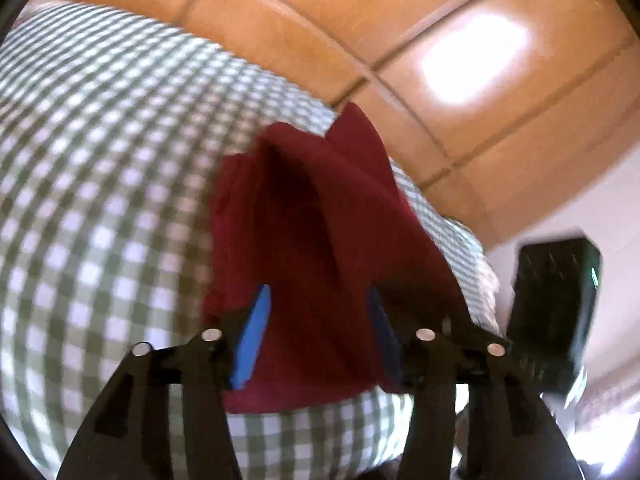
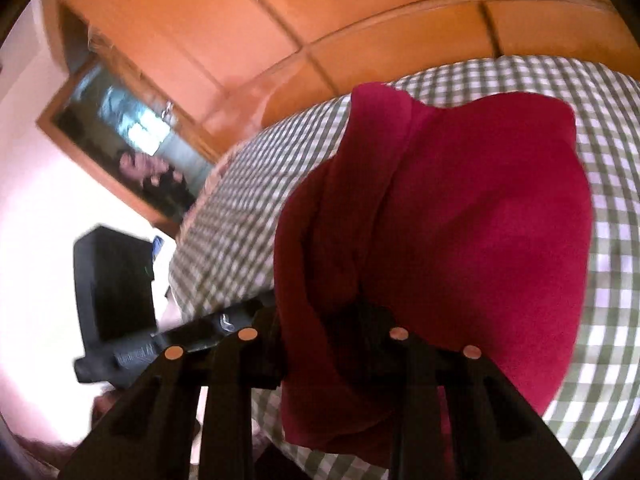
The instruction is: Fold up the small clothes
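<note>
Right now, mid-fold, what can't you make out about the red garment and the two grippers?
- Right gripper: right wrist view, the red garment drapes over its fingertips; grip unclear.
- Left gripper: left wrist view, cloth lies between its blue pads; contact blurred.
- Garment type: bunched in both views.
- Checked bedcover: its edges are cut off by the frame.

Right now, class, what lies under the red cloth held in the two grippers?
Under the red cloth lies a green and white checked sheet, showing all round it. The part straight beneath is covered, so anything there cannot be seen.
</note>
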Demonstrator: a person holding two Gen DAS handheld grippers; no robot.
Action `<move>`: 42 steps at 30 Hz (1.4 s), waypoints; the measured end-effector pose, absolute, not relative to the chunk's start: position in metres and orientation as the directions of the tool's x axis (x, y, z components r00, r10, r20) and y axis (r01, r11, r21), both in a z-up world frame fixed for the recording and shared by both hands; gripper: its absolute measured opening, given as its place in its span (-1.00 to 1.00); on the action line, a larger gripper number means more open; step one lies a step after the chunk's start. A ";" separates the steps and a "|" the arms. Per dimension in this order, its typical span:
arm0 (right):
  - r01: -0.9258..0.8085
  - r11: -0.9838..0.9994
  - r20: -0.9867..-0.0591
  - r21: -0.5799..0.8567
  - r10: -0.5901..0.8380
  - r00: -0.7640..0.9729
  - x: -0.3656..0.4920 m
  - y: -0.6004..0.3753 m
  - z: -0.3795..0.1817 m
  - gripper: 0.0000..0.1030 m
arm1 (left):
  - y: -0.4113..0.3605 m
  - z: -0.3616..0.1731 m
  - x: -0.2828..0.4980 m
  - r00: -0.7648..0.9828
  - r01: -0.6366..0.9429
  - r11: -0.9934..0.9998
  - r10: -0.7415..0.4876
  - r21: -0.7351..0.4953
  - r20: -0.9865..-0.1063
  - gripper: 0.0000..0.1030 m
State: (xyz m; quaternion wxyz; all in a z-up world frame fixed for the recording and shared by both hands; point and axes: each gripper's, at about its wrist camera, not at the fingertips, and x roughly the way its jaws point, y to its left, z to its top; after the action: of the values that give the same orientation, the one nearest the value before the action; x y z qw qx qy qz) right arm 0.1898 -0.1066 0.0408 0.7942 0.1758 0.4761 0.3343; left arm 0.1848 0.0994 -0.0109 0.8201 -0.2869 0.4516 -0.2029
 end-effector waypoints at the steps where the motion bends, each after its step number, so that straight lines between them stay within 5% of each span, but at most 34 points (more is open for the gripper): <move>1: -0.376 0.722 -0.648 0.581 0.690 0.323 0.187 -0.103 0.039 -0.48 | 0.103 -0.013 0.187 0.502 0.062 0.733 -0.609 -0.677 -0.614 0.01; 3: -0.397 0.741 -0.671 0.542 0.666 0.326 0.185 -0.098 0.034 -0.47 | 0.112 -0.016 0.191 0.508 0.044 0.676 -0.649 -0.735 -0.566 0.22; 5: -0.416 0.725 -0.658 0.549 0.682 0.319 0.179 -0.100 0.034 -0.28 | 0.117 -0.011 0.192 0.532 0.037 0.667 -0.643 -0.744 -0.550 0.26; 7: -0.432 0.699 -0.628 0.570 0.710 0.319 0.175 -0.102 0.037 0.13 | 0.117 -0.007 0.195 0.537 0.042 0.658 -0.650 -0.752 -0.538 0.32; 11: -0.465 0.623 -0.551 0.629 0.779 0.299 0.159 -0.120 0.049 0.32 | 0.110 -0.002 0.202 0.525 0.052 0.662 -0.655 -0.747 -0.544 0.42; 22: -0.240 0.806 -0.656 0.542 0.584 0.479 0.135 -0.218 0.023 0.19 | 0.091 -0.018 0.222 0.443 0.016 0.671 -0.669 -0.741 -0.596 0.49; 24: -0.232 0.815 -0.668 0.531 0.571 0.477 0.131 -0.217 0.017 0.10 | 0.082 -0.014 0.224 0.436 0.033 0.695 -0.657 -0.719 -0.615 0.25; 27: -0.273 0.809 -0.668 0.520 0.585 0.460 0.128 -0.205 0.015 0.03 | 0.065 -0.012 0.229 0.417 0.061 0.791 -0.574 -0.609 -0.704 -0.55; 29: -0.305 0.806 -0.670 0.507 0.591 0.449 0.129 -0.190 0.016 -0.01 | 0.063 -0.010 0.229 0.430 0.071 0.824 -0.534 -0.562 -0.728 -0.72; 37: -0.407 0.820 -0.734 0.403 0.555 0.392 0.122 -0.138 -0.002 -0.01 | 0.081 -0.012 0.224 0.465 0.051 0.927 -0.352 -0.372 -0.812 -0.68; 40: -0.389 0.840 -0.755 0.379 0.523 0.394 0.121 -0.136 -0.016 -0.01 | 0.077 -0.029 0.219 0.484 0.045 0.941 -0.315 -0.336 -0.816 -0.52; 42: -0.398 0.839 -0.757 0.372 0.522 0.392 0.120 -0.135 -0.011 0.01 | 0.072 -0.026 0.216 0.515 0.032 0.963 -0.246 -0.269 -0.821 -0.16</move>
State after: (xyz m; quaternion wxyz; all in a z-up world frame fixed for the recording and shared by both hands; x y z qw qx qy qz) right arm 0.1198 -0.1348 -0.0114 0.8318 0.0648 0.4768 0.2766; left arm 0.2158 0.0725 -0.0259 0.8635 -0.1103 0.4855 -0.0807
